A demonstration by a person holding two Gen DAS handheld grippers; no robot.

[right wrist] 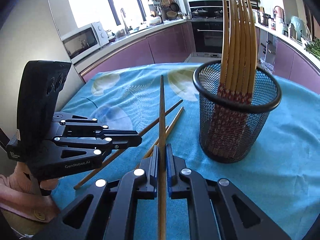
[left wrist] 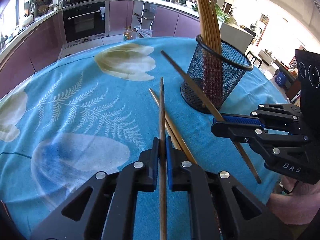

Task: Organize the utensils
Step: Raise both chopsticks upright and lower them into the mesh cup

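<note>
My left gripper (left wrist: 162, 140) is shut on a wooden chopstick (left wrist: 162, 108) and holds it above the blue floral tablecloth (left wrist: 80, 104). My right gripper (right wrist: 162, 147) is shut on another chopstick (right wrist: 162, 104), which also shows in the left wrist view (left wrist: 186, 80) in front of the holder. The black mesh holder (right wrist: 236, 124) stands upright with several chopsticks (right wrist: 238, 46) in it, to the right of both grippers; it also shows in the left wrist view (left wrist: 218, 76). Loose chopsticks (left wrist: 176, 132) lie on the cloth under the grippers, also in the right wrist view (right wrist: 174, 120).
The table's edges fall off at the far side (left wrist: 124, 42) and at the right (left wrist: 276, 92). Kitchen cabinets and an oven (left wrist: 84, 22) stand behind, and a microwave (right wrist: 84, 40) sits on the counter.
</note>
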